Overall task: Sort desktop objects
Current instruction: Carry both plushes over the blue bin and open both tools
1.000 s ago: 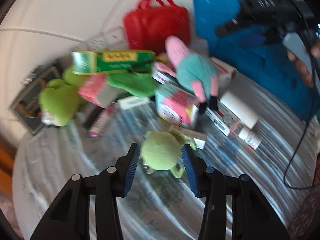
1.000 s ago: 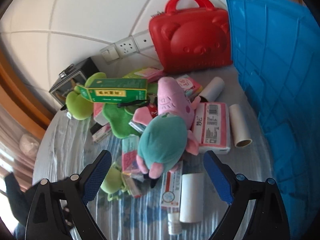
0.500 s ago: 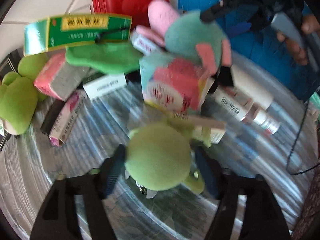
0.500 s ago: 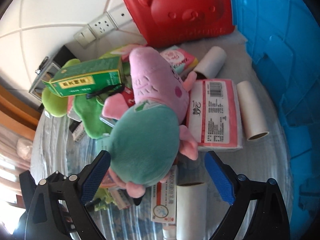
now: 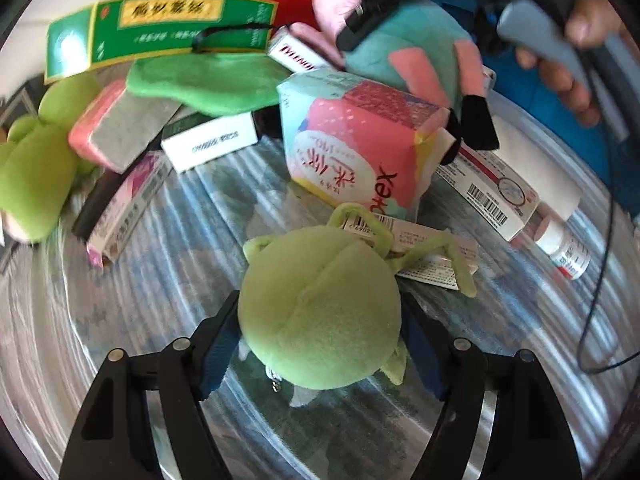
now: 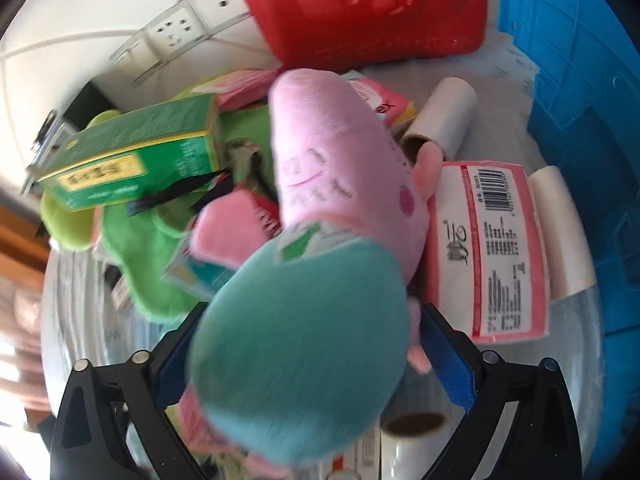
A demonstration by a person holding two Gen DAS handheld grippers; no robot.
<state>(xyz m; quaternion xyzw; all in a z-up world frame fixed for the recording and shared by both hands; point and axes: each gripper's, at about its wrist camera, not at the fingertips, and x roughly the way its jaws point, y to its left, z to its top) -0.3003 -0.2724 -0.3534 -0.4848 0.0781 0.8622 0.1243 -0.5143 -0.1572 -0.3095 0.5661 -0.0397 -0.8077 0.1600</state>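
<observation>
The green plush (image 5: 318, 308) is bracketed by the left gripper (image 5: 320, 344), the pig (image 6: 304, 344) by the right gripper (image 6: 312, 356) — both presumably for lifting; whether either clamp has closed cannot be told.

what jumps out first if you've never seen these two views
The pink pig plush in a teal dress fills the right wrist view, its body between the right gripper pads. In the left wrist view, a round light green plush sits between the left gripper pads, before a heap of boxes with a green carton on top.
</observation>
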